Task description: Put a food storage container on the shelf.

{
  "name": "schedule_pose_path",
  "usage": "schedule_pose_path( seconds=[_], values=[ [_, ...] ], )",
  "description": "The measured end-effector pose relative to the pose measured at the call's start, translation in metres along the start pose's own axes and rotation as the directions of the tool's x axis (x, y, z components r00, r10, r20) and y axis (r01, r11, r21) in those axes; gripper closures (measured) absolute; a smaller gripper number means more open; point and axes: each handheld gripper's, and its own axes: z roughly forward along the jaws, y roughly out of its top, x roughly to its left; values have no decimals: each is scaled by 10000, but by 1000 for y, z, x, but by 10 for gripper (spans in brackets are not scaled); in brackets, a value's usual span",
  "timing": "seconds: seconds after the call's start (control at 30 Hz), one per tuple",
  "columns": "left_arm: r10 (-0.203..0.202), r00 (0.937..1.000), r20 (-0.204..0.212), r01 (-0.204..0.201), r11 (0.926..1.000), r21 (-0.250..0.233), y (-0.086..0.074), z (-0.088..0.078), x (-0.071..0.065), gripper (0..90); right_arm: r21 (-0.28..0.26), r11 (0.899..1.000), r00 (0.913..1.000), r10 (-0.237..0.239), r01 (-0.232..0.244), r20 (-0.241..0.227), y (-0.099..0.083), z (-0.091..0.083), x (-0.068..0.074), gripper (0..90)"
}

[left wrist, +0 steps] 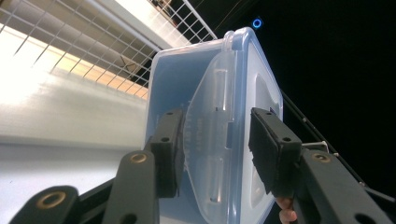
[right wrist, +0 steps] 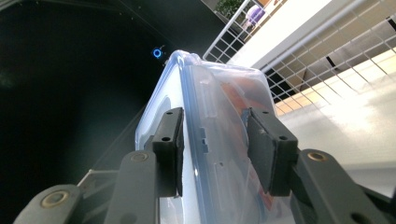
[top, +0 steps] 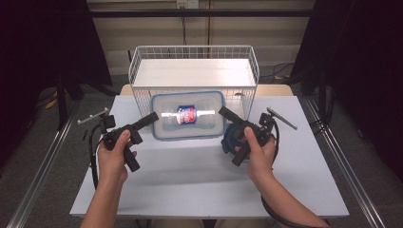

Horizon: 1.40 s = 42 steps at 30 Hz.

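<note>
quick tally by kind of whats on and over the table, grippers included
grippers: 2 (left gripper, right gripper)
clear container with blue-rimmed lid: 1, held between both sets of jaws
red-and-blue packet inside the container: 1
white wire basket: 1
blue roll by the right hand: 1
grey bars at the table edges: 2 (left bar, right bar)
total: 8

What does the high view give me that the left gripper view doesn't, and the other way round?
High view alone: the red-and-blue packet seen through the lid, the grey table, both hands, and the right gripper at the box's far end. Left gripper view alone: close up, the left gripper with its jaws astride the side clip, one pad against the box wall. Both share the clear lidded box and the white wire basket behind it.
</note>
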Motion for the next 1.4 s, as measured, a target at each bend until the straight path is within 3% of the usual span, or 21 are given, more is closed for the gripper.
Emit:
schedule_pose_path(
  seconds=[0.33,0.63,0.77,1.4],
  values=[
    [-149,9996,235,153,9998,-144,9,13,-4,565,-338,9994,9999,-47,44,-94,17,3,4,586],
    [71,9994,347,-63,9997,-237,20,23,-8,570,-635,9977,9995,235,-249,-215,25,6,0,586],
    [-22,9991,428,37,9993,-366,26,27,-10,571,-687,9974,9996,205,-219,-218,30,8,2,586],
    [-157,9981,604,188,9985,-507,43,44,-8,579,-1021,9935,9985,474,-500,-273,46,21,-3,586]
  ],
)
